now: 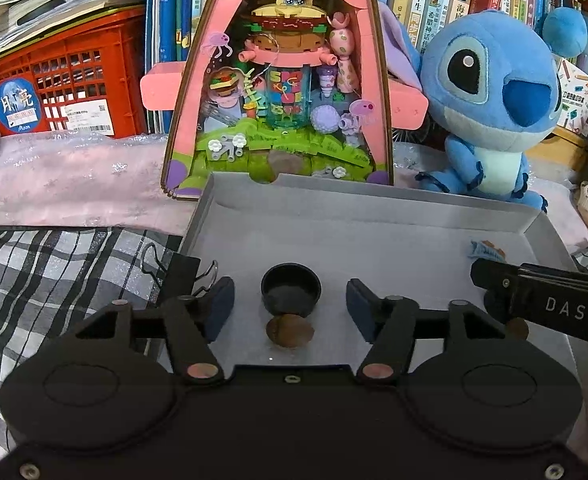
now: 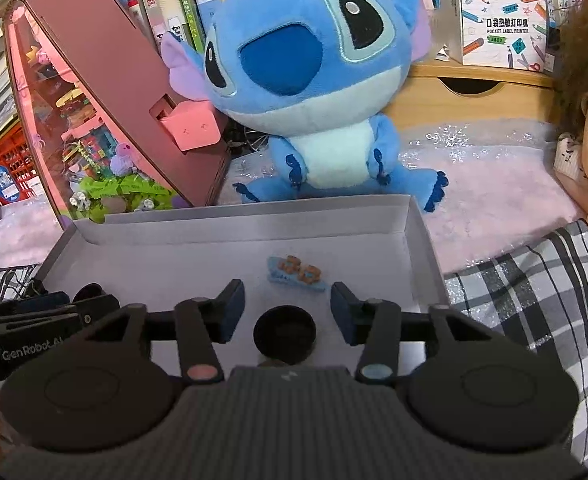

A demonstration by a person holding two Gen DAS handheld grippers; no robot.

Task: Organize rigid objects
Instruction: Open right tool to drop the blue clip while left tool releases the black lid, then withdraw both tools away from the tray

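Left wrist view: grey box [image 1: 374,216] holding the sorted items, backed by blue plush toy [image 1: 490,96] and pink diorama [image 1: 278,76]. Left gripper [image 1: 290,304] stands half-wide around, not touching, a black round cap [image 1: 291,289]; right gripper [image 2: 287,312] likewise around its black cap [image 2: 284,335]. Release step judged complete; next calls for a clear lift-out. Blue clip [image 2: 297,274] lies just beyond.

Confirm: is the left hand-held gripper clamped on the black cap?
No, the left hand-held gripper stands open, its pads clear of the black cap on both sides.
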